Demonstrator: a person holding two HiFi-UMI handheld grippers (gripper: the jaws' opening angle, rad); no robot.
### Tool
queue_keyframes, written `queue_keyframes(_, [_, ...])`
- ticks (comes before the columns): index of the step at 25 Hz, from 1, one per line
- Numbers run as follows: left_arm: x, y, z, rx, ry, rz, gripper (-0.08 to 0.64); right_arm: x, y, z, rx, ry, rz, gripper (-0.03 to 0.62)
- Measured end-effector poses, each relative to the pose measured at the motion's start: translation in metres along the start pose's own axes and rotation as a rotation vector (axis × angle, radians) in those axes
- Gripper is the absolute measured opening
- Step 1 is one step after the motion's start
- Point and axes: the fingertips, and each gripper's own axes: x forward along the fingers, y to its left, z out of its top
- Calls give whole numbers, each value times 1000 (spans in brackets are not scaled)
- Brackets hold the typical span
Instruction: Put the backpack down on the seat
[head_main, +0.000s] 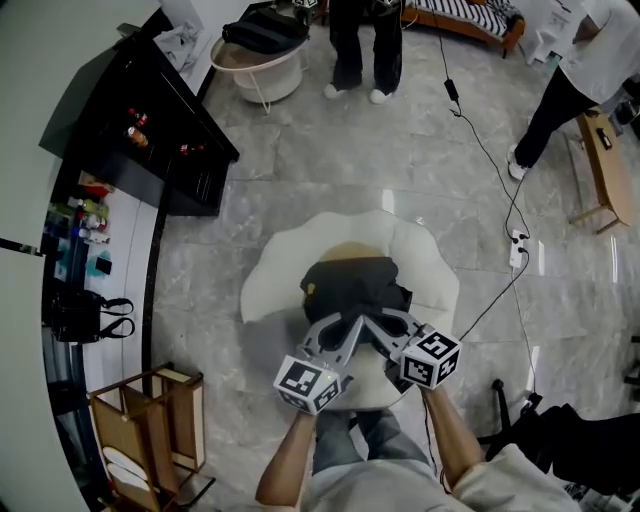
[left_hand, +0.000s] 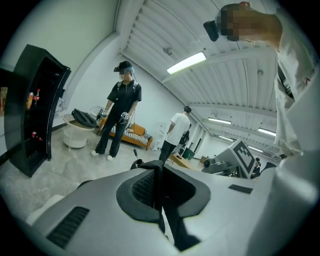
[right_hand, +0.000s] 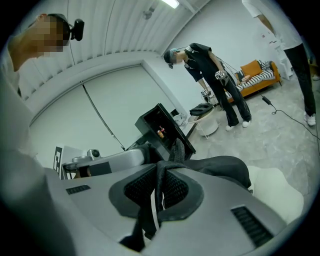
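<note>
Nearest the camera, the person's forearms carry the left gripper (head_main: 338, 330) and the right gripper (head_main: 388, 328), which converge over the near side of the load. Each has its jaws pressed together on a black strap (left_hand: 156, 176) of the backpack (head_main: 352, 284), with webbing pinched between the ribbed pads (right_hand: 172, 189) in both gripper views. The chief hazard is judged to lie here: the hold is on thin, flexible webbing rather than on the body, so the strap could slide through the pads, or one side could sink ahead of the other and tip the pack. A strap could also catch on a jaw at release and drag the pack back. The backpack hangs just beyond and below the two sets of jaws, its dark bulk ahead of the fingertips and centred between them. Under it is the seat (head_main: 428, 272), a pale round cushioned chair; the pack lies over the seat's middle, but whether it already rests on the cushion cannot be told. If it were let go too near the front edge, it would probably roll off onto the marble floor (head_main: 300, 170). Farther off stand a black cabinet (head_main: 165, 130), a second round seat (head_main: 262, 70) with a dark bag on it, and two standing people (head_main: 365, 45), well apart from the work; a cable (head_main: 490, 160) trails across the floor.
</note>
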Motion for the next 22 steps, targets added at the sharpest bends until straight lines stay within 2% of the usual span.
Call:
queue_keyframes(12, [23,64,2,-17,10,30,44,59,-33,8,4,29,-1,44])
queue_keyframes(18, [34,86,-28,-33,41,36,44,76,-57,-17,34,49,-15,44])
queue_keyframes(22, [39,109,-73,-79,91,50,44,92,-81,-59,82,104,-37,44])
